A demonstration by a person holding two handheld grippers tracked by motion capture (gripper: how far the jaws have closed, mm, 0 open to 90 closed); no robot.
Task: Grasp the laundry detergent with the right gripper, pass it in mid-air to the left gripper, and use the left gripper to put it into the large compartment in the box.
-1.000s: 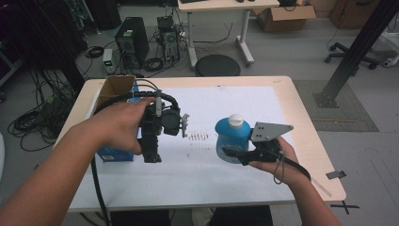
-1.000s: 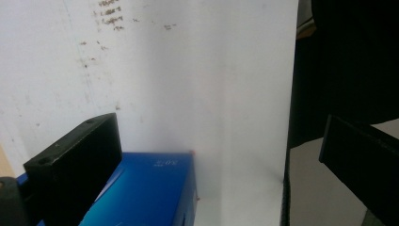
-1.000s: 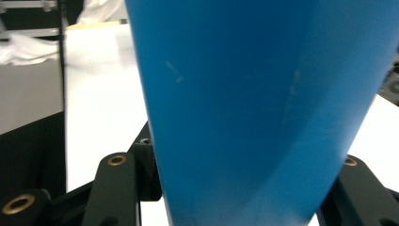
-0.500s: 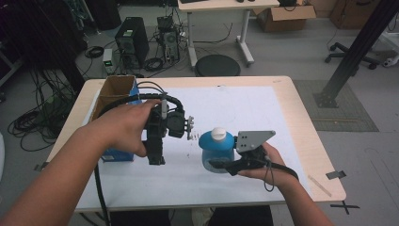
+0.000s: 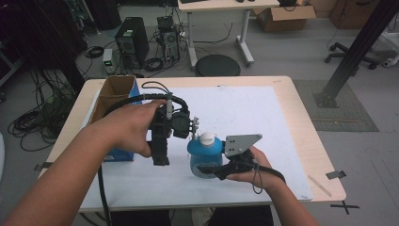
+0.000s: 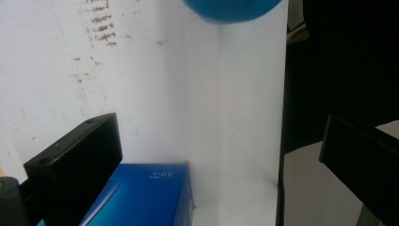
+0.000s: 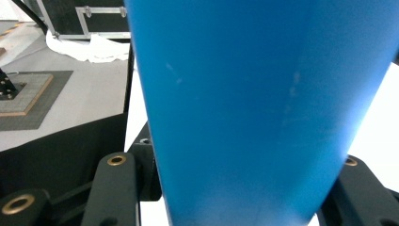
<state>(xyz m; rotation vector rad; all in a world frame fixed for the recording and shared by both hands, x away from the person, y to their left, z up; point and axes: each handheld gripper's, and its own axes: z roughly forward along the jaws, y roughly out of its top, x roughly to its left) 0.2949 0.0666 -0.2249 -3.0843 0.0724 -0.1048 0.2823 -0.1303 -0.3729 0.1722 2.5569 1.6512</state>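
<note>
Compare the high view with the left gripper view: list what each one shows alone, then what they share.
High view alone: the right gripper shut on the blue bottle, its white cap, the brown open box, the floor cables. Left gripper view alone: the left gripper's open jaws from close up, with dark marks on the sheet. Both: the white sheet, the blue bottle, the blue box.

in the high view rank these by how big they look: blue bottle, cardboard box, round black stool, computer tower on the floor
1. cardboard box, partly hidden by the left arm
2. round black stool and blue bottle: look much alike; the bottle is nearer the camera, so unsure
3. computer tower, close to those two and farther off
</note>
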